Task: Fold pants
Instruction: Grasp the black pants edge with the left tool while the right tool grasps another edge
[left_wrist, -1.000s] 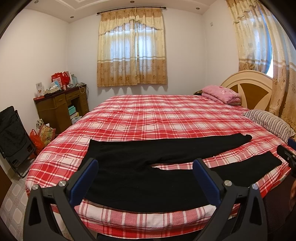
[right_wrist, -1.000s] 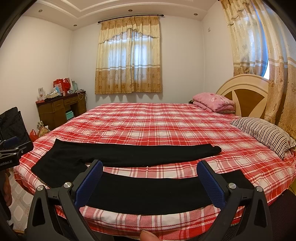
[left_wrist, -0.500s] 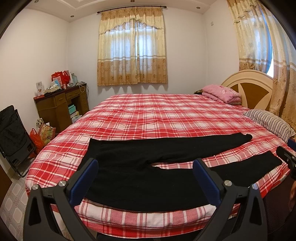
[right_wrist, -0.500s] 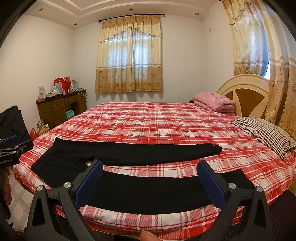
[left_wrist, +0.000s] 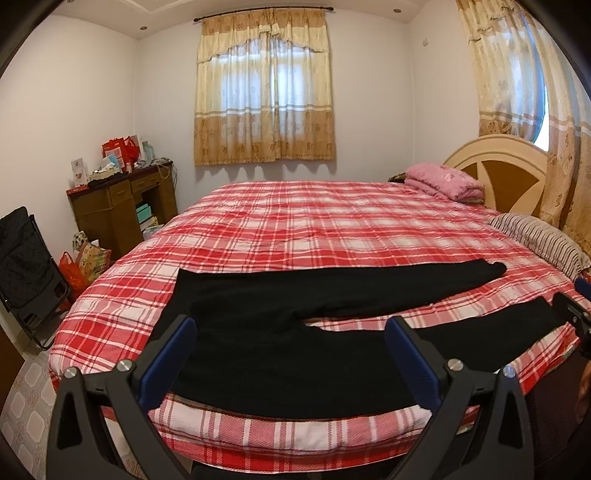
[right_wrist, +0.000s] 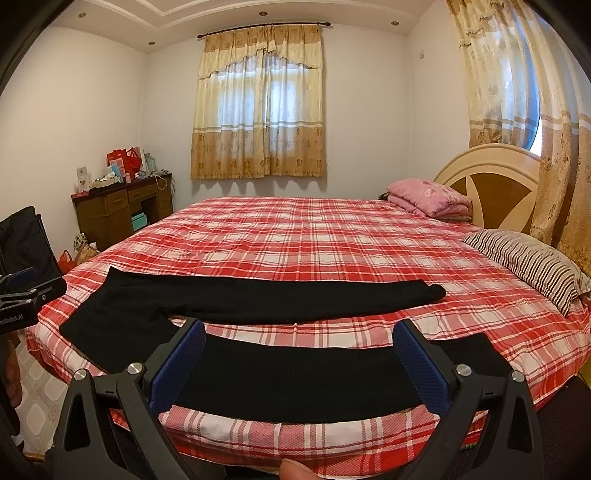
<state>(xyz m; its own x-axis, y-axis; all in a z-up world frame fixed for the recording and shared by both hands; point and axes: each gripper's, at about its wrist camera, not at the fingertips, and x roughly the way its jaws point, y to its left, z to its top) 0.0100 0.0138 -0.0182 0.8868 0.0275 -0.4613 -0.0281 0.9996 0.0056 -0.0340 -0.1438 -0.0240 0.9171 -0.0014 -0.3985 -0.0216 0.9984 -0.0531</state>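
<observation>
Across the near edge of the bed (left_wrist: 303, 221), on its red and white checked cover, black pants (left_wrist: 280, 332) lie flat and unfolded, and almost nothing has changed in the last second: both of my views show the same framing as before, so I judge that folding has not begun and I am still lining up. At far left stands a brown desk (left_wrist: 118, 199) piled with small items, with a dark folding chair (left_wrist: 26, 266) beside it, well apart from the pants. My left gripper (left_wrist: 291, 354) hovers in front of the waist end, its jaws spread wide and holding nothing. From there the pants split into two legs that run to the right, the far leg stretched straight across the cover, the near leg along the bed's front edge, with a strip of checked cover showing between them. The fabric looks soft, matte and mostly smooth. My right gripper (right_wrist: 295, 358) hovers over the near leg (right_wrist: 295, 373), jaws likewise spread and empty. At far right lie a striped pillow (right_wrist: 532, 258) and a folded pink blanket (right_wrist: 428, 195) by the headboard (right_wrist: 487, 181).
</observation>
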